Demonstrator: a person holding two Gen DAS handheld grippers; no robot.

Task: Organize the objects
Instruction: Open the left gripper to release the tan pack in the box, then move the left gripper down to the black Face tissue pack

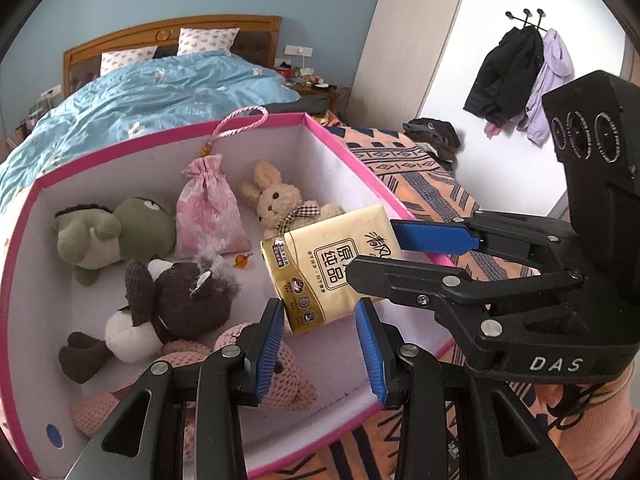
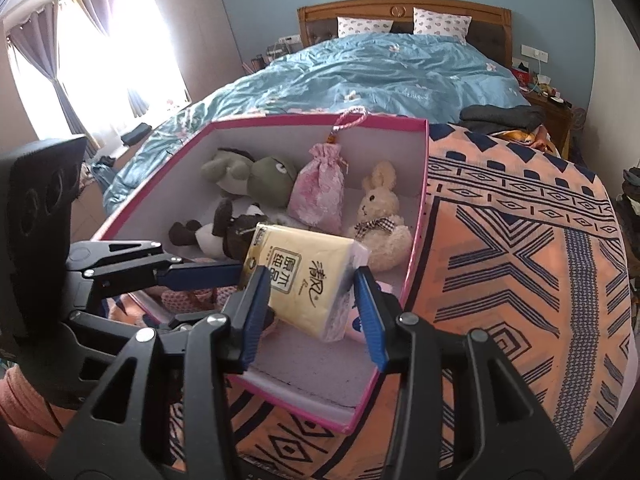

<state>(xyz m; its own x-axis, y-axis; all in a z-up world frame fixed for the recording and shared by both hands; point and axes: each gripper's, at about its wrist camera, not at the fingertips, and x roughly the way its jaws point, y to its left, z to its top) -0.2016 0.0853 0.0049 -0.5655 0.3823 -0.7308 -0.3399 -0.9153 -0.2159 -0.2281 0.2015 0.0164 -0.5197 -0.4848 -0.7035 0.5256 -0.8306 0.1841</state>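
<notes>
A yellow tissue pack (image 1: 332, 268) hangs tilted over the pink-rimmed box (image 1: 352, 152), held from both sides. My left gripper (image 1: 320, 336) has its blue pads against the pack's lower end. My right gripper (image 2: 310, 308) clamps the pack (image 2: 304, 280) between its pads; it enters the left wrist view from the right (image 1: 372, 252). In the box lie a green frog plush (image 1: 116, 232), a pink drawstring pouch (image 1: 208, 208), a beige bunny (image 1: 276, 200), a dark brown plush (image 1: 176, 300) and a pink knitted toy (image 1: 280, 380).
The box (image 2: 416, 216) stands on an orange and navy patterned blanket (image 2: 520, 260). A bed with a blue duvet (image 2: 380, 68) lies behind it. Coats hang on a wall rack (image 1: 520, 76). A nightstand with clutter (image 2: 548, 96) stands at the bed's right.
</notes>
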